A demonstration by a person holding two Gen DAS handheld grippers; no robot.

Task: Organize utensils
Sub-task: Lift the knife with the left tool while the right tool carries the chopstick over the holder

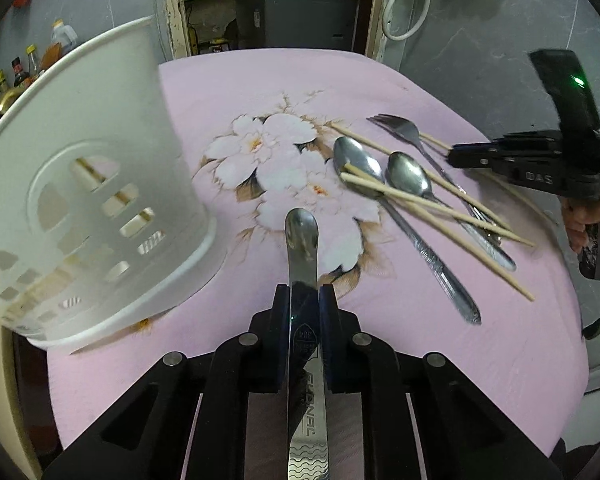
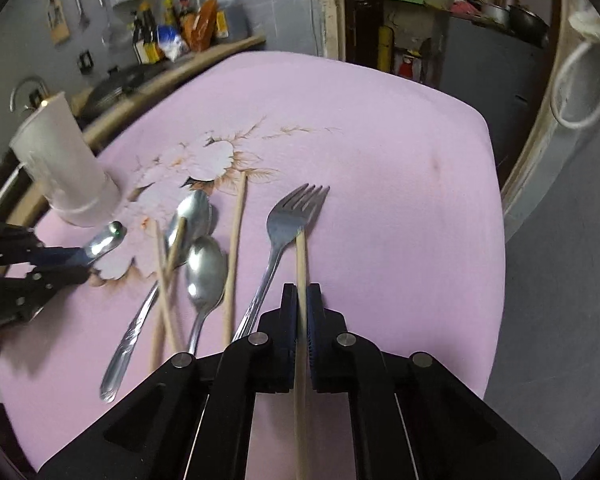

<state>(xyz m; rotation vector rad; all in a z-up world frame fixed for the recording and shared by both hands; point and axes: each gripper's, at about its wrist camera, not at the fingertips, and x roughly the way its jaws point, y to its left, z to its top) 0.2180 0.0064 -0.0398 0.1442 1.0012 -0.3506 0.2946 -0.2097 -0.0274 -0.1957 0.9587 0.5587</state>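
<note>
My left gripper [image 1: 304, 292] is shut on a steel table knife [image 1: 302, 248], held above the pink cloth, blade tip forward. A white slotted utensil holder [image 1: 88, 184] stands just to its left, with a chopstick inside. My right gripper [image 2: 302, 300] is shut on a wooden chopstick [image 2: 300, 264] whose tip lies by a fork [image 2: 288, 224]. Two spoons [image 2: 204, 268] and several more chopsticks [image 2: 236, 248] lie crossed left of the fork. In the right wrist view the left gripper [image 2: 76, 260] with the knife [image 2: 104, 240] is at the left, by the holder [image 2: 64, 164].
The round table has a pink flowered cloth [image 1: 380, 80]. Bottles [image 2: 180, 28] stand on a wooden counter behind it. A doorway with shelves and a dark cabinet [image 1: 296, 16] lies beyond the far edge. The table's right half is bare pink cloth [image 2: 400, 200].
</note>
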